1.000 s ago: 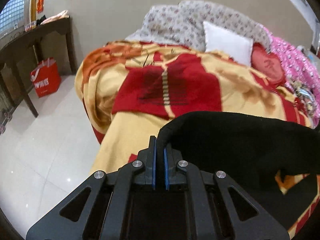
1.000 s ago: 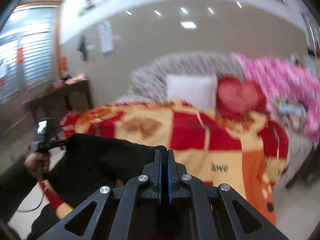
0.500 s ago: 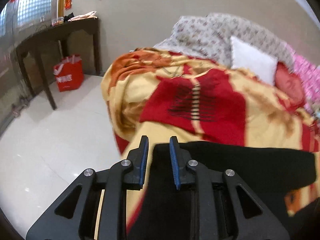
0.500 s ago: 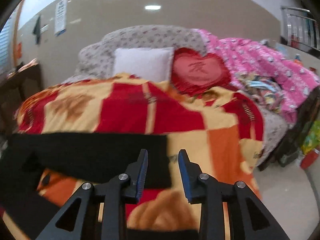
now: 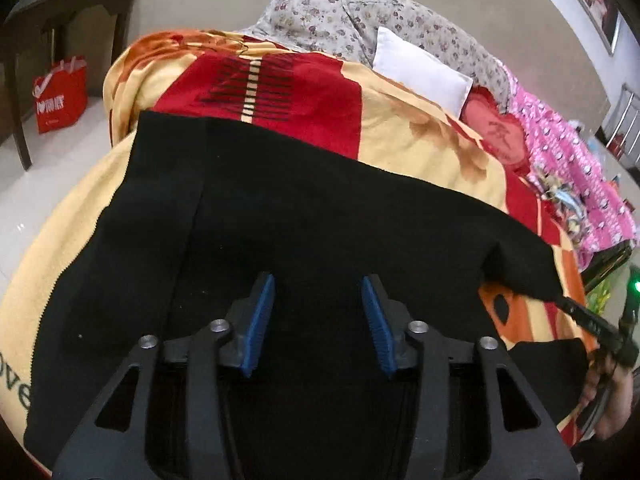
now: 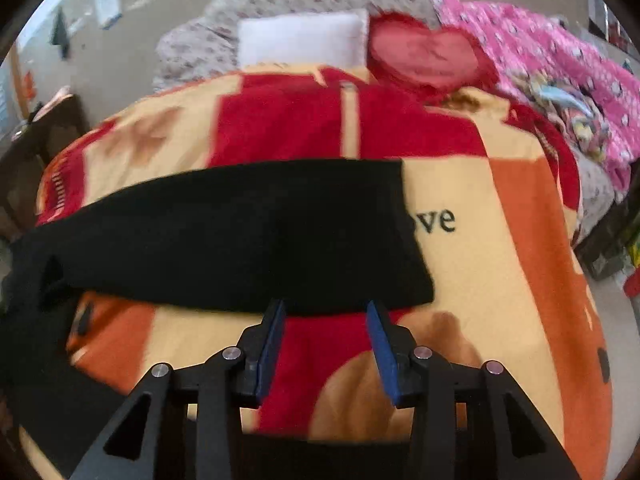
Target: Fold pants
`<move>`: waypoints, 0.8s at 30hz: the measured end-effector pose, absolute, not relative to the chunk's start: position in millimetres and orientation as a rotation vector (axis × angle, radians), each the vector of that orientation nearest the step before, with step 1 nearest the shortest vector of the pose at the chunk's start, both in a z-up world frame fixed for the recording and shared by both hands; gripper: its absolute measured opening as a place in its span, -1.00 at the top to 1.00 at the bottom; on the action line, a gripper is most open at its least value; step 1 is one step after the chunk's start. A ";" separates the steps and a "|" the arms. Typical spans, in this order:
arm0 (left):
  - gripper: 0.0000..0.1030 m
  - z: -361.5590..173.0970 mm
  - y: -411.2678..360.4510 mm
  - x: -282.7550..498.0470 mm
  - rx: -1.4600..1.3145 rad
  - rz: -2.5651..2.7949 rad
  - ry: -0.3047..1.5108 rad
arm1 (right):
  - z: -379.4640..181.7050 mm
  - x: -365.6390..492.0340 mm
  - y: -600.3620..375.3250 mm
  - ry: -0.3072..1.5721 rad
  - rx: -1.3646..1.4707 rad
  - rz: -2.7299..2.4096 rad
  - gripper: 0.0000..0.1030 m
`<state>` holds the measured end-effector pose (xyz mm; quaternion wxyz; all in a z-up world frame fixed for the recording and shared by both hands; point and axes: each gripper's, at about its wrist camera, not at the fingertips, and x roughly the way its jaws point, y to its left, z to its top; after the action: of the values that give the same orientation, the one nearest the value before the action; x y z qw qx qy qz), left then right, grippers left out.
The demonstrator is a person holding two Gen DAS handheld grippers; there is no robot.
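Black pants lie spread flat across a red, yellow and orange blanket on a bed. My left gripper is open and empty, hovering over the wide waist part of the pants. In the right wrist view the pants lie as a long dark band, one leg end at the right. My right gripper is open and empty, just short of the near edge of that leg. The right gripper also shows at the far right of the left wrist view, held by a hand.
A white pillow, a red heart cushion and a pink quilt lie at the head and right of the bed. A dark wooden table and a red bag stand on the white floor at the left.
Both grippers went from shut on the pants to open and let the cloth go. The pants now lie flat on the blanket, and both grippers have drawn back over them.
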<state>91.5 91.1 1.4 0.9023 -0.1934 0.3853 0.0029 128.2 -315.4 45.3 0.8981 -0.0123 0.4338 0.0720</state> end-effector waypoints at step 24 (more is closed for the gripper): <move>-0.16 -2.1 86.5 91.0 -0.403 -0.029 0.792 | 58.3 79.7 -318.4 0.783 0.008 -0.244 0.09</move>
<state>91.0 86.5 -2.1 0.9028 -0.1947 0.3832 -0.0140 79.7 -318.4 58.3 0.9171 0.0039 0.3806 -0.1188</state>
